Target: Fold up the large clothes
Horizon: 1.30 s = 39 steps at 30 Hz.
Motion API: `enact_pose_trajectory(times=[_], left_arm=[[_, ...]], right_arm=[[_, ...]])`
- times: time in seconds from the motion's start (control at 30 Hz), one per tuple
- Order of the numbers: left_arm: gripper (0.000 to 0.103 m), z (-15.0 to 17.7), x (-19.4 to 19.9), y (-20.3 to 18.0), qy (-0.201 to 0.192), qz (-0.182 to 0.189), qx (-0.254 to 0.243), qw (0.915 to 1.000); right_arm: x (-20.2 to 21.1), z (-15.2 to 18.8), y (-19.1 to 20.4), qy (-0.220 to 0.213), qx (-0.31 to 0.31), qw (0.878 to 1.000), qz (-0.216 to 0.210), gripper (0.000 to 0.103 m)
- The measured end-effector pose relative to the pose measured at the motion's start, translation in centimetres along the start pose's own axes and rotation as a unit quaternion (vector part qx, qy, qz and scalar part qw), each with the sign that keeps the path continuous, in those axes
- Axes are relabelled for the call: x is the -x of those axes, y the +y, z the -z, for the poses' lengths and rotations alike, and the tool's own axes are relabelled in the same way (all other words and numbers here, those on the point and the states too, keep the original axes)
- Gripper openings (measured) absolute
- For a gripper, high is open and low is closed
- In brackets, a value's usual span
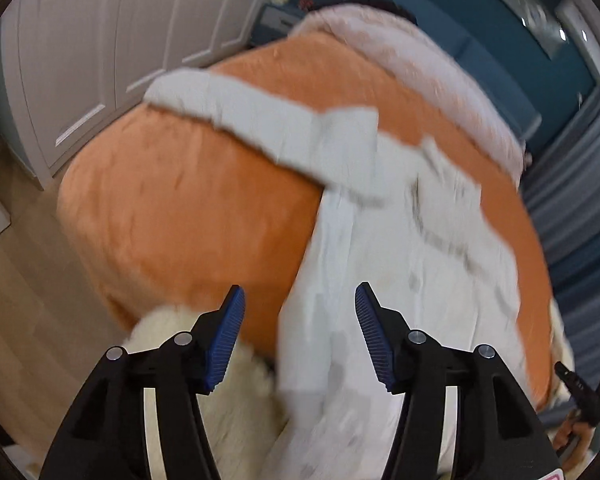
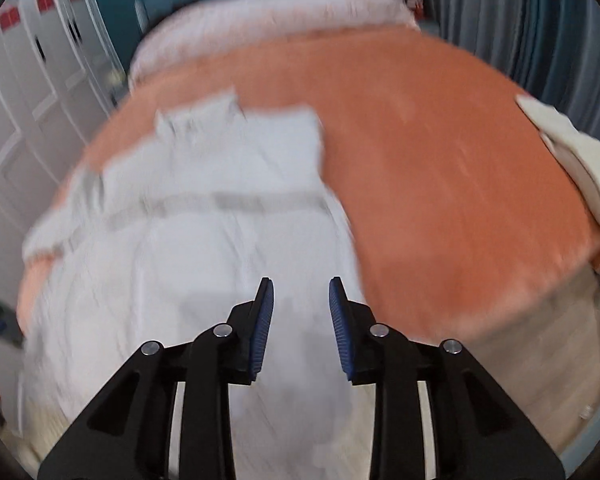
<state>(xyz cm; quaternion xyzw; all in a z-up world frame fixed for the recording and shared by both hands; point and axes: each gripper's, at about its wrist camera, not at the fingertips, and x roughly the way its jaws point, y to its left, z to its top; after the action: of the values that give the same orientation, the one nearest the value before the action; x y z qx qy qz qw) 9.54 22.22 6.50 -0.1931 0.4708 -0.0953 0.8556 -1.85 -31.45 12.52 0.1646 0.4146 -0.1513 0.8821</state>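
A large white garment (image 1: 380, 248) lies spread on an orange bed cover (image 1: 188, 208), one long sleeve stretched out toward the far left. In the right wrist view the same white garment (image 2: 204, 232) fills the left half of the orange cover (image 2: 452, 184). My left gripper (image 1: 300, 320) hovers open above the garment's near edge, nothing between its blue pads. My right gripper (image 2: 301, 308) is also open, above the garment's lower part, holding nothing. Both views are motion-blurred.
White wardrobe doors (image 1: 100, 40) stand beyond the bed on a pale wood floor (image 1: 16, 300). A pinkish pillow band (image 2: 268, 20) lies at the bed's head. A cream folded cloth (image 2: 572, 156) sits at the bed's right edge. Grey-blue curtains (image 2: 520, 20) hang behind.
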Motion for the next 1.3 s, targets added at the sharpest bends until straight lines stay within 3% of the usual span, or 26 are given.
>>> enact_pose_trajectory(times=[0.1, 0.23, 0.3, 0.4, 0.57, 0.67, 0.8, 0.83, 0.97, 1.1, 1.17, 1.23, 1.27, 1.3], left_arm=[[0.055, -2.2, -0.5, -1.2, -0.027, 0.006, 0.005, 0.9996], [0.058, -3.9, -1.7, -2.4, -0.047, -0.009, -0.007, 0.9988], [0.069, -4.6, -2.3, -2.1, -0.058, -0.022, -0.010, 0.9980], [0.074, -5.9, -3.9, -0.8, -0.061, -0.032, 0.002, 0.9976], [0.075, -8.5, -7.7, 3.0, -0.046, -0.048, 0.072, 0.9952], [0.074, -10.4, -9.6, 5.5, -0.049, -0.065, 0.109, 0.9907], [0.074, -13.4, -11.7, 8.8, -0.063, -0.103, 0.152, 0.9810], [0.074, -14.2, -12.3, 9.8, -0.068, -0.107, 0.169, 0.9774], [0.075, -16.6, -15.1, 13.1, -0.066, -0.123, 0.226, 0.9641], [0.077, -17.3, -17.4, 14.4, -0.050, -0.100, 0.271, 0.9561], [0.078, -17.4, -17.5, 14.2, -0.072, -0.101, 0.270, 0.9549], [0.074, -17.9, -17.9, 13.9, -0.075, -0.103, 0.259, 0.9576], [0.068, -18.2, -18.0, 13.7, -0.075, -0.103, 0.253, 0.9591], [0.045, -18.6, -17.9, 13.4, -0.076, -0.102, 0.245, 0.9611]], right_arm=[[-3.1, -3.1, 2.8, -0.026, 0.019, 0.999, -0.011, 0.028], [-7.8, -5.6, 4.9, -0.027, 0.023, 0.999, -0.012, 0.028], [-11.0, -6.4, 5.2, -0.019, 0.017, 1.000, 0.009, 0.028], [-15.0, -7.3, 4.3, -0.005, 0.009, 0.999, 0.041, 0.028], [-20.8, -6.5, 0.3, 0.052, -0.034, 0.993, 0.098, 0.025], [-21.9, -5.8, -0.8, 0.044, -0.023, 0.991, 0.121, 0.025], [-20.6, -6.4, 0.8, 0.035, -0.038, 0.982, 0.180, 0.028], [-20.0, -6.5, 1.6, 0.028, -0.037, 0.985, 0.167, 0.028], [-18.0, -6.6, 8.3, 0.011, 0.003, 0.999, 0.034, 0.029], [-19.3, -5.7, 15.2, 0.029, 0.059, 0.996, -0.052, 0.030], [-21.2, -4.7, 17.4, 0.054, 0.087, 0.993, -0.059, 0.033], [-23.2, -3.4, 18.8, 0.073, 0.103, 0.992, -0.031, 0.034], [-23.9, -2.7, 19.2, 0.070, 0.109, 0.991, -0.020, 0.034], [-24.2, -2.2, 19.4, 0.062, 0.114, 0.991, -0.016, 0.034]])
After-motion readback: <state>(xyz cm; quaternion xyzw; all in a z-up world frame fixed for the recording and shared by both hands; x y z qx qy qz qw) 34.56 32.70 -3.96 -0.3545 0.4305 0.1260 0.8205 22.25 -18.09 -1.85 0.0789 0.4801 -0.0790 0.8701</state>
